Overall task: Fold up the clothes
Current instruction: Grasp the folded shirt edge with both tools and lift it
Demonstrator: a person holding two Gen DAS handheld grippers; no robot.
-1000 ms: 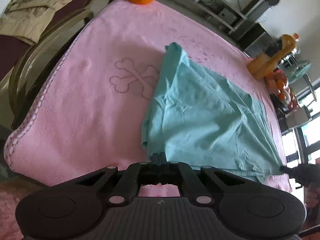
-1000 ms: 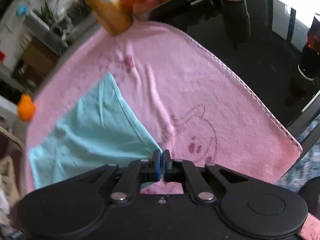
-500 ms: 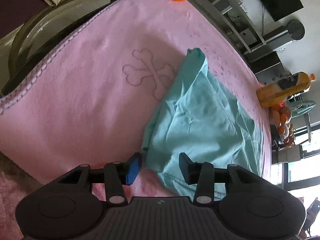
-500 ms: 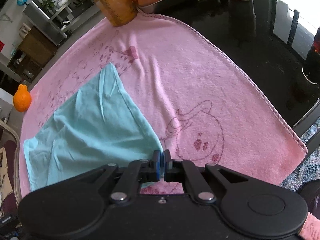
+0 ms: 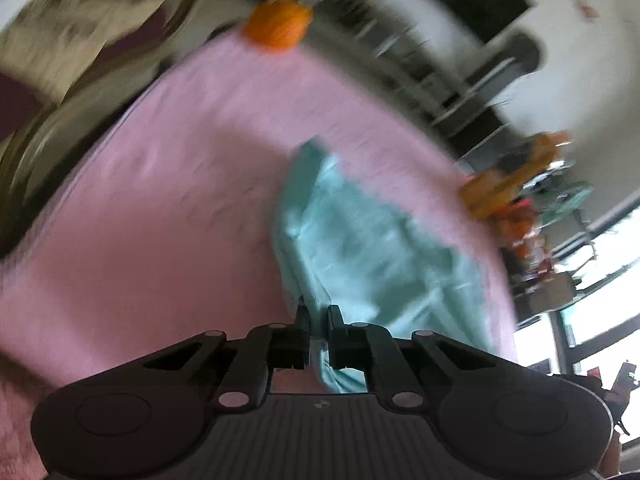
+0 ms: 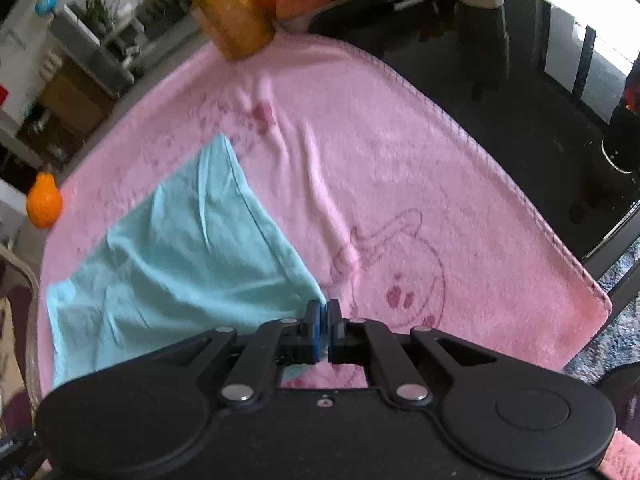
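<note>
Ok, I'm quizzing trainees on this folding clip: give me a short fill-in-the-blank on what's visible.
1. The garment held by both claws is ____ in colour.
2. It lies on a ____ towel.
3. The right claw is shut on the garment's ____.
4. The fruit at the towel's far edge is coloured ____.

Missing: teal; pink; corner; orange

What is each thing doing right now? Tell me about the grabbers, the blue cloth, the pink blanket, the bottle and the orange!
left gripper: shut on a bunched edge of the cloth.
right gripper: shut on a corner of the cloth.
teal cloth: wrinkled, lying on the blanket, pinched at two spots.
pink blanket: spread over the table, rumpled.
orange bottle: upright at the blanket's far edge.
orange fruit: sitting at the blanket's edge.
</note>
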